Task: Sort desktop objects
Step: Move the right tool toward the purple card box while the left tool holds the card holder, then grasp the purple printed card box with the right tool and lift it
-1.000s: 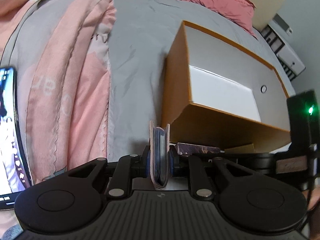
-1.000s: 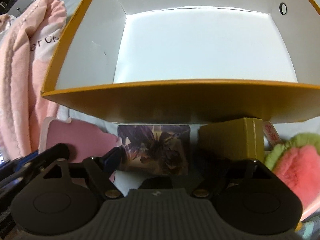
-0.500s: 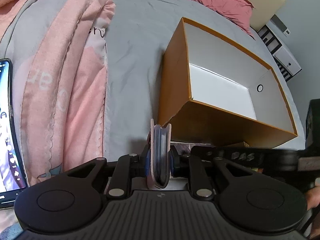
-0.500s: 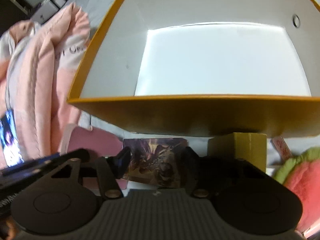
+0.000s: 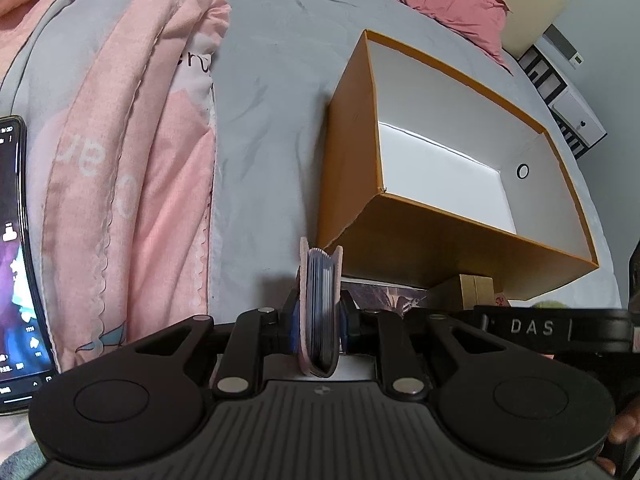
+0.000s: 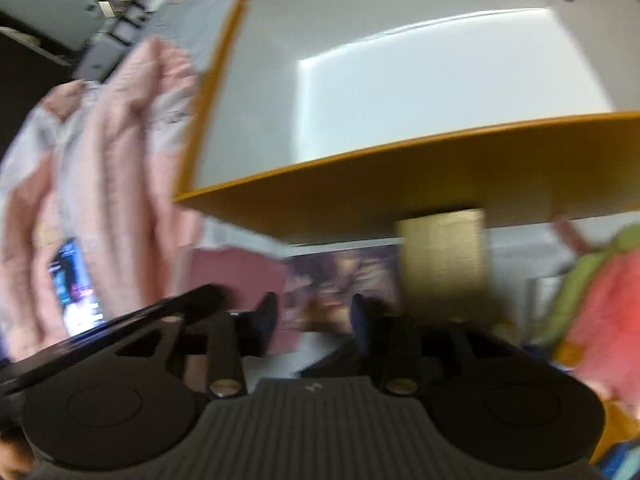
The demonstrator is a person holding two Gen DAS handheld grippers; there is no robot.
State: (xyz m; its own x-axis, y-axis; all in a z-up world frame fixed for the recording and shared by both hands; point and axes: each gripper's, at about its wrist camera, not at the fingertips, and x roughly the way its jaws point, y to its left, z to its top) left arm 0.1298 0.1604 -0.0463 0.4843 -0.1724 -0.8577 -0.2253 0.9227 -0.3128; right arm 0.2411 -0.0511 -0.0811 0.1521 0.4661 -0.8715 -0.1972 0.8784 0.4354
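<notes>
My left gripper (image 5: 320, 320) is shut on a pink card holder (image 5: 321, 280) held edge-on, raised above the grey bed, left of and before the orange box (image 5: 352, 152). The box has a white inside and shows in the right wrist view (image 6: 400, 184) too. My right gripper (image 6: 314, 316) is open and holds nothing; the view is blurred. A dark picture card (image 6: 344, 276) lies just ahead of its fingers, a gold box (image 6: 442, 256) to its right, a pink flat object (image 6: 232, 276) to its left.
A pink and grey blanket (image 5: 132, 168) lies at the left with a lit phone (image 5: 16, 260) on its edge. A pink and green plush (image 6: 592, 308) lies at the right. Red pillows (image 5: 432, 4) and white shelves (image 5: 568, 92) are at the far end.
My left gripper has risen and pulled back with the card holder, so the box looks smaller. My right gripper has moved back and tilted; its fingers have closed partway.
</notes>
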